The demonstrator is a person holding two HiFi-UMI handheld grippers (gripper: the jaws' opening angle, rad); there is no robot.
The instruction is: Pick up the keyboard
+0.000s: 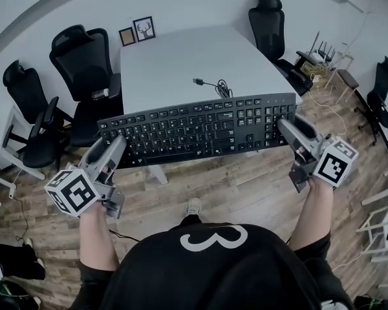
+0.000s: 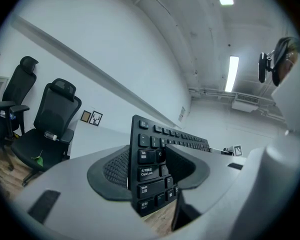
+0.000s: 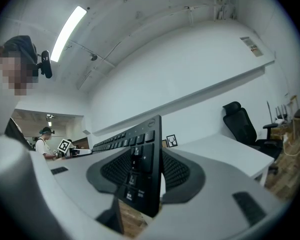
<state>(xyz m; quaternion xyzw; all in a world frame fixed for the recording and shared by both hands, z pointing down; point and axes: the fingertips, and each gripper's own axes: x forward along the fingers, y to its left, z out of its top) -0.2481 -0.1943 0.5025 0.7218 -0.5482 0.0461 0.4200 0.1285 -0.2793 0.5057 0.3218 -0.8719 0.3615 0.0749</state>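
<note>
Two claws clamped: left claw [image 1: 116,148] grips the left end, right claw [image 1: 286,124] the right end | keyboard [image 1: 194,129] held level above the desk's near edge | desk [image 1: 181,53] beyond, cable [image 1: 218,87] lying on it | pick-up looks done, nothing left.

I see a white table [image 1: 174,60] on plank flooring [image 1: 246,186], with black office chairs [image 1: 84,60] flanking it. Two small framed pictures [image 1: 144,28] stand at the table's far edge, against the white wall [image 1: 194,2].
</note>
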